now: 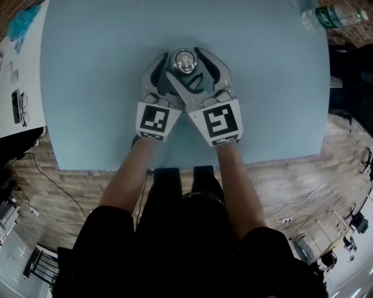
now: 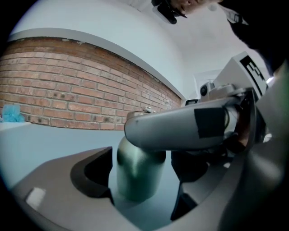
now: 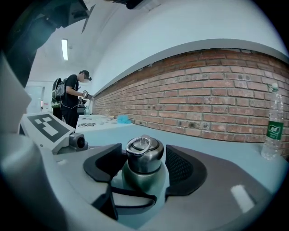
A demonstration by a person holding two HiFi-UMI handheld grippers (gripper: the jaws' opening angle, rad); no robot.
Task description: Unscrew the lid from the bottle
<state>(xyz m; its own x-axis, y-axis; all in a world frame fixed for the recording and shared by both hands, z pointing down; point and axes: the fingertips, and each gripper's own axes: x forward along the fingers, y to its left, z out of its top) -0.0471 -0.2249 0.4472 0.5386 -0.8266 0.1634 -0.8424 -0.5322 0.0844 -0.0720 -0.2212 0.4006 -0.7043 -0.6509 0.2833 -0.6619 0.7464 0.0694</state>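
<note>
A steel bottle (image 2: 135, 173) stands upright on the pale blue table (image 1: 87, 87), its round lid (image 1: 185, 60) topped by a ring. My left gripper (image 1: 181, 71) reaches in from the lower left, shut on the bottle's body, which sits between its dark pads (image 2: 92, 173). My right gripper (image 1: 190, 65) comes from the lower right, crossing above the left one. Its jaws are open around the lid (image 3: 143, 155); the pads (image 3: 183, 169) flank it closely with a thin gap on each side. In the left gripper view, the right gripper's grey finger (image 2: 180, 128) hides the lid.
A plastic water bottle (image 1: 329, 16) lies at the table's far right corner. A white table (image 1: 17, 75) at the left carries glasses (image 1: 22, 109) and a blue object (image 1: 23, 20). A brick wall (image 3: 216, 103) runs behind, and a person (image 3: 72, 99) stands far off.
</note>
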